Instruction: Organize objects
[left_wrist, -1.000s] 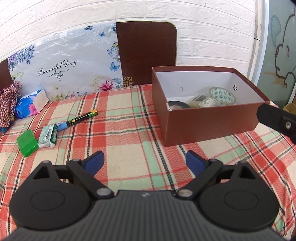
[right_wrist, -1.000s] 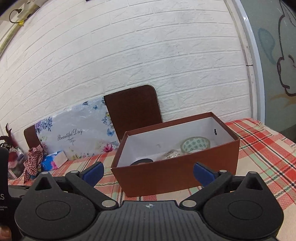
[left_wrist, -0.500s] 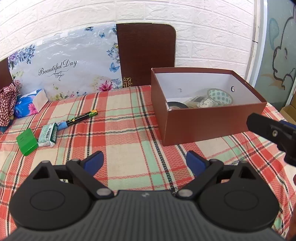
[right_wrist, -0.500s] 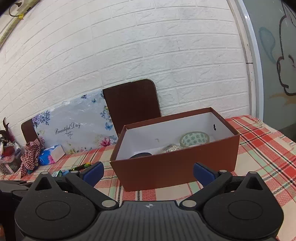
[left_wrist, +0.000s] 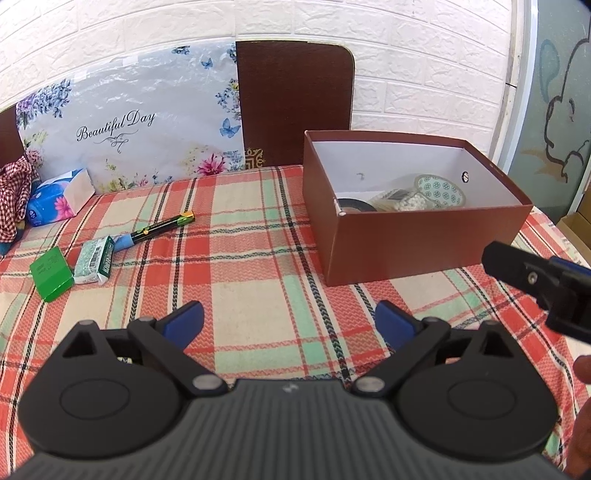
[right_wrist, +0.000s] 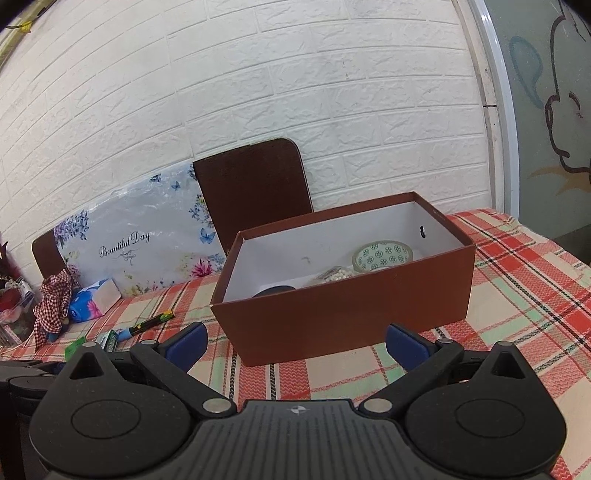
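Both grippers hover above the plaid-covered surface (left_wrist: 258, 288) with fingers spread wide and holding nothing, the left gripper (left_wrist: 288, 321) facing bare cloth and the right gripper (right_wrist: 295, 339) just before the brown box (right_wrist: 343, 317). Inside the box lie tape rolls (left_wrist: 439, 188). A marker (left_wrist: 159, 229), gum pack (left_wrist: 94, 264) and green box (left_wrist: 51, 273) lie well apart to its left.
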